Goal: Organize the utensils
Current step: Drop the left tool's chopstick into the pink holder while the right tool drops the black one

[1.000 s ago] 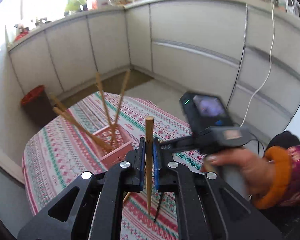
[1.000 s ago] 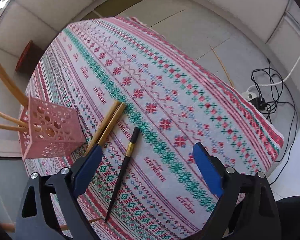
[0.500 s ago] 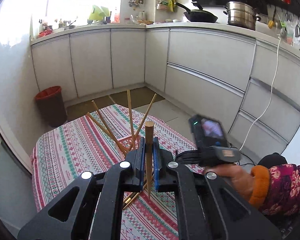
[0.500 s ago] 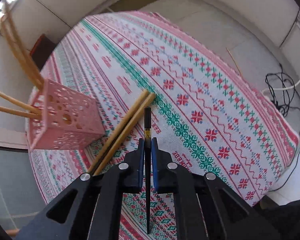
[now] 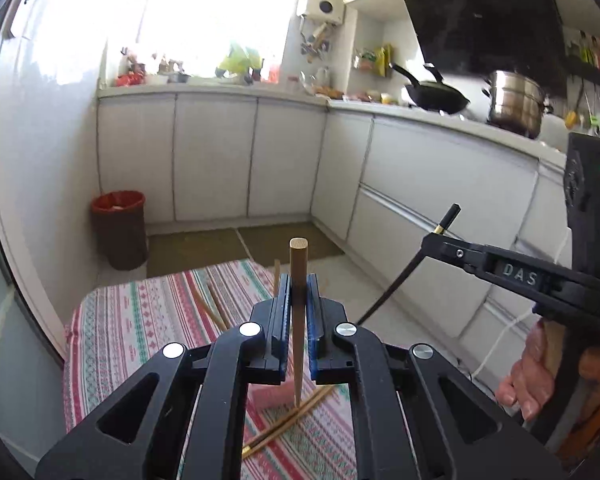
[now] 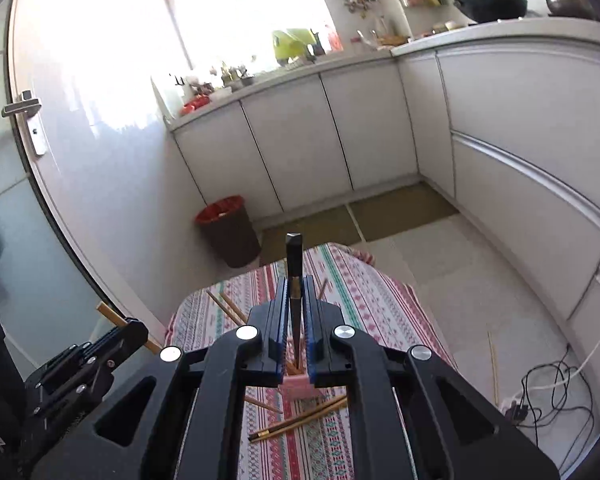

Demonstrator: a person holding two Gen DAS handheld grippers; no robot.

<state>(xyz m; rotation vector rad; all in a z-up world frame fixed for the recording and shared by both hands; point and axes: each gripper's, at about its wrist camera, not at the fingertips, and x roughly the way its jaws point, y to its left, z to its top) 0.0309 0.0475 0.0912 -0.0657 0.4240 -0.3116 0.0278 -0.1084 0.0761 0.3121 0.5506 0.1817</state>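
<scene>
My left gripper (image 5: 298,304) is shut on a wooden chopstick (image 5: 298,280), held upright above the table. My right gripper (image 6: 296,300) is shut on a black chopstick (image 6: 293,264) with a gold band, also upright and lifted. The right gripper also shows in the left wrist view (image 5: 436,242), to the right, with the black chopstick (image 5: 396,284) slanting down from it. The pink perforated holder (image 6: 298,384) stands below both grippers, mostly hidden, with several wooden chopsticks (image 6: 224,306) sticking out. Two wooden chopsticks (image 6: 300,420) lie on the patterned tablecloth (image 6: 364,292).
A red-rimmed bin (image 6: 228,232) stands on the floor beyond the table. White kitchen cabinets (image 6: 300,132) run along the back and right. Cables (image 6: 548,384) and a stray chopstick (image 6: 492,364) lie on the floor at right. A door (image 6: 32,120) is at left.
My right gripper closed on the black chopstick lying on the cloth and lifted it. Both grippers rose and tilted up, so the views now look across the kitchen.
</scene>
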